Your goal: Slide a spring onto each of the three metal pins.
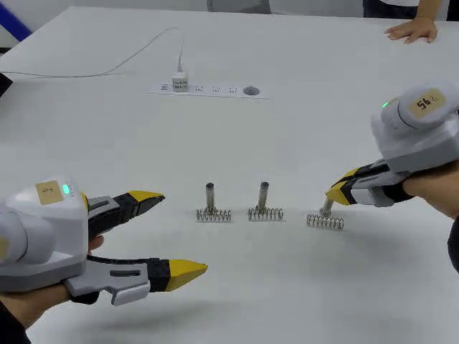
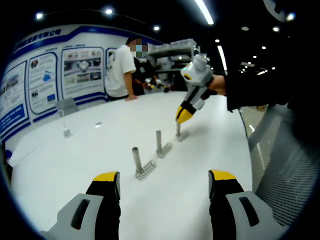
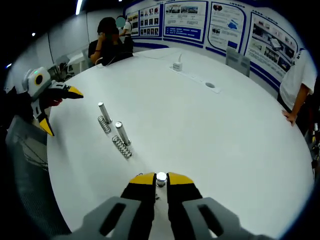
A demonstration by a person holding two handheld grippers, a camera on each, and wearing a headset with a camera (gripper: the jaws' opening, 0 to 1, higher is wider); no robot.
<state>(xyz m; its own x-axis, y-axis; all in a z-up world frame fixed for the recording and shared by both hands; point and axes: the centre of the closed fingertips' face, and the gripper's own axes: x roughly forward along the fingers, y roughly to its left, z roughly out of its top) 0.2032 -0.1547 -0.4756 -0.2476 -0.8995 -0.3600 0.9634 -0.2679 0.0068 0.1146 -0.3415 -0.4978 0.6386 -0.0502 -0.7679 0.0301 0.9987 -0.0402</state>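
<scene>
Three metal pins are counted on the table (image 1: 107, 129). The third pin (image 1: 326, 208) is clamped between the closed jaws of the right gripper (image 1: 331, 195). The first pin (image 1: 210, 193) and second pin (image 1: 264, 192) stand free to its left. Three springs (image 1: 214, 215) are laid flat, one at each pin's foot. The left gripper (image 1: 183, 231) is held open, well short of the first pin.

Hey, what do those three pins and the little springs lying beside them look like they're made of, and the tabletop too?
The pins: bare metal, probably steel, grey with a bright sheen along the sides. The springs: thin coiled wire, silvery and uncoated, likely spring steel. The tabletop: smooth matte white, perhaps laminate or painted board; the look leaves that open.
</scene>
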